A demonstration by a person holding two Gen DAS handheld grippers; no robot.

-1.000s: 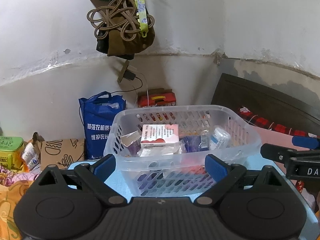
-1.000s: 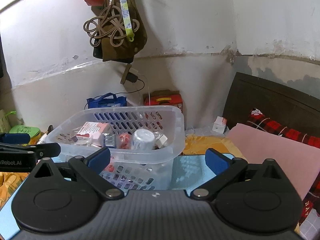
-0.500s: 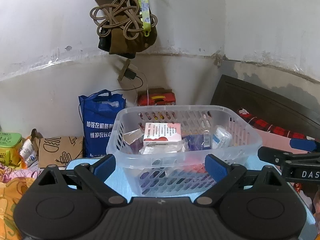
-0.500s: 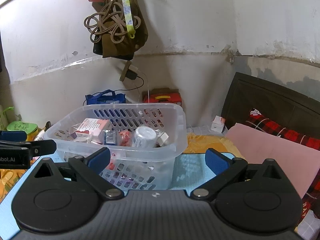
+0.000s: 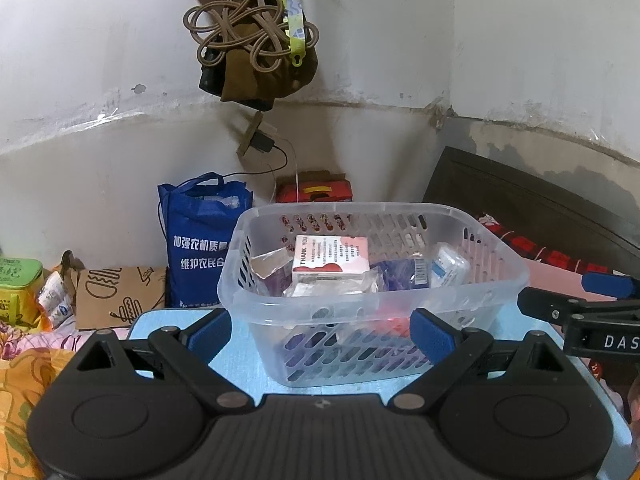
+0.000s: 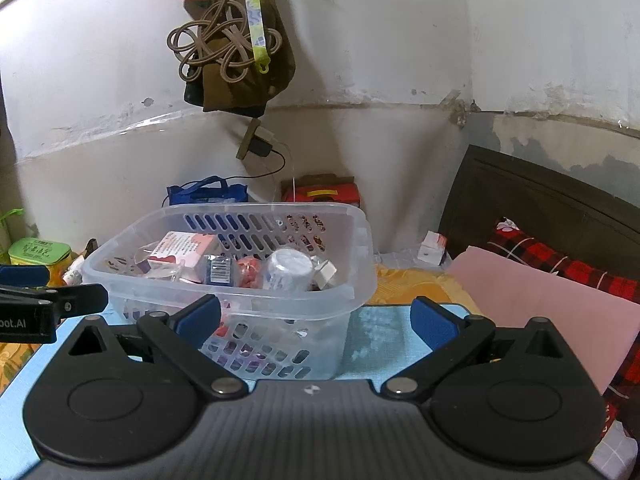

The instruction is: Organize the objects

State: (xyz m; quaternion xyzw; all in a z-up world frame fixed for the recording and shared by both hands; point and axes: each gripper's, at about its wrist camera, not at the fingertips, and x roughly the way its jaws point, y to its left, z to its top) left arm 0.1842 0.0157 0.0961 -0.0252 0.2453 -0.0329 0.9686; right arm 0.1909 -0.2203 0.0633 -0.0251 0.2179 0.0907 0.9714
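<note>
A clear plastic basket stands on a light blue mat. Inside lie a pink and white box, a blue packet, a white round container and several small wrapped items. My left gripper is open just in front of the basket's near wall, holding nothing. My right gripper is open too, in front of the basket's right corner, also holding nothing. Each gripper's tip shows at the edge of the other's view.
A blue tote bag, a brown paper bag and a green tin stand at the left by the wall. A red box sits behind the basket. A pink cloth and dark headboard lie right.
Both grippers have risen and drawn back slightly, so the basket sits lower in the views. Both stay open with nothing in them, and nothing in the basket has moved.
</note>
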